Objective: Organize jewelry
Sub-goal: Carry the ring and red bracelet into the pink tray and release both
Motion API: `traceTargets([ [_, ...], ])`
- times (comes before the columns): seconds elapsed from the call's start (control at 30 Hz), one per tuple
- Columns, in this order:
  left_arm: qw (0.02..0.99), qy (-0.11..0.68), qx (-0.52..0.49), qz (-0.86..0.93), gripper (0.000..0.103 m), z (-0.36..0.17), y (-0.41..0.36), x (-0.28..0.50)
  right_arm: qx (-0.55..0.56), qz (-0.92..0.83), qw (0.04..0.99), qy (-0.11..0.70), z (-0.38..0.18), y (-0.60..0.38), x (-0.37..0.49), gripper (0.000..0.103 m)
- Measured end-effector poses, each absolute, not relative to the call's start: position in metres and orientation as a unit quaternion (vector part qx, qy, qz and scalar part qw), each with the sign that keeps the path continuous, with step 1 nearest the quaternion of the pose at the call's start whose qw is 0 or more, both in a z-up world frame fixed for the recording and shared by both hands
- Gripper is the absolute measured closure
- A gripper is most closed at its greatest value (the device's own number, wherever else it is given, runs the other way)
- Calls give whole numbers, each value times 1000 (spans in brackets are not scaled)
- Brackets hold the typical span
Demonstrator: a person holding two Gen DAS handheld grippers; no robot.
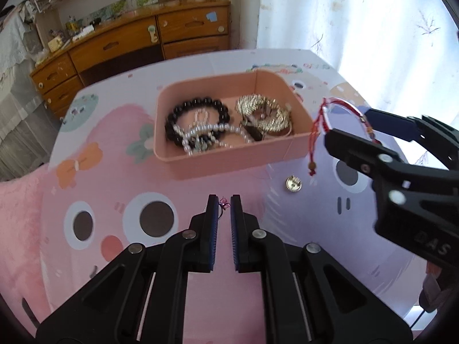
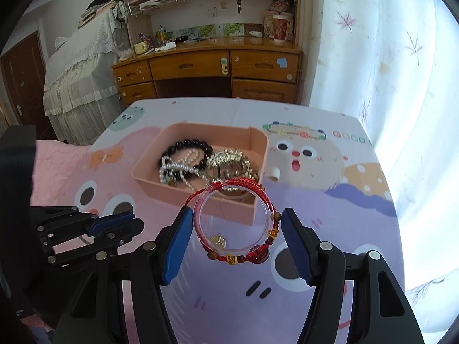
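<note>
A pink box (image 1: 229, 157) (image 2: 183, 193) stands on the cartoon-print table and holds a black bead bracelet (image 1: 198, 106), a pearl strand (image 1: 212, 132) and gold jewelry (image 1: 264, 113). My right gripper (image 2: 235, 223) (image 1: 352, 126) is shut on a clear bangle with a red braided cord (image 2: 232, 220) (image 1: 341, 109), held above the table just right of the box. My left gripper (image 1: 223, 200) (image 2: 129, 220) is nearly shut around a small purple wire piece (image 1: 224, 203) in front of the box. A gold earring (image 1: 293, 184) (image 2: 217, 240) lies on the table.
A small white cylinder (image 2: 274, 175) lies right of the box. A wooden desk (image 2: 206, 68) with shelves stands behind the table. A white curtain (image 2: 373, 57) hangs at the right. A lace-covered piece of furniture (image 2: 80, 80) stands at the left.
</note>
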State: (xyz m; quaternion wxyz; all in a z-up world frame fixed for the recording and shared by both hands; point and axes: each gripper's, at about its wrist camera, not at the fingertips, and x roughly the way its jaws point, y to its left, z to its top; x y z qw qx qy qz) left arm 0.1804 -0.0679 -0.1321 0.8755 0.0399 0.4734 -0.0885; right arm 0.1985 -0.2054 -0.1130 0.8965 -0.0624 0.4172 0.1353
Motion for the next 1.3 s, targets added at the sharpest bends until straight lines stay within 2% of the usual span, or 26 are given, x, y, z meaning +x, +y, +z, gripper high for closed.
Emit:
traceTargets([
  [0.4, 902, 421, 35, -92, 97, -67, -44, 217, -69, 139, 917, 368, -66, -178, 241, 39],
  [0.83, 900, 423, -5, -103, 97, -70, -34, 259, -78, 133, 909, 387, -69, -156, 279, 39],
  [0.9, 900, 423, -12, -107, 97, -71, -33, 261, -80, 123, 908, 392, -71, -157, 281, 36],
  [0.93, 898, 426, -14, -111, 96, -71, -33, 262, -80, 119, 907, 395, -72, -158, 282, 31],
  [0.97, 896, 430, -14, -110, 94, -72, -32, 264, -81, 114, 907, 398, -73, -159, 283, 26],
  [1.03, 893, 440, -9, -95, 81, -74, -31, 266, -82, 105, 907, 399, -74, -163, 283, 24],
  [1.1, 895, 439, -8, -80, 48, -75, -28, 267, -80, 99, 908, 399, -74, -169, 282, 24],
  [1.17, 899, 431, -15, -75, 36, -74, -21, 265, -71, 92, 909, 399, -73, -178, 280, 22],
  [1.3, 901, 431, -11, -57, 33, -76, -14, 261, -40, 90, 907, 409, -77, -196, 271, 21],
])
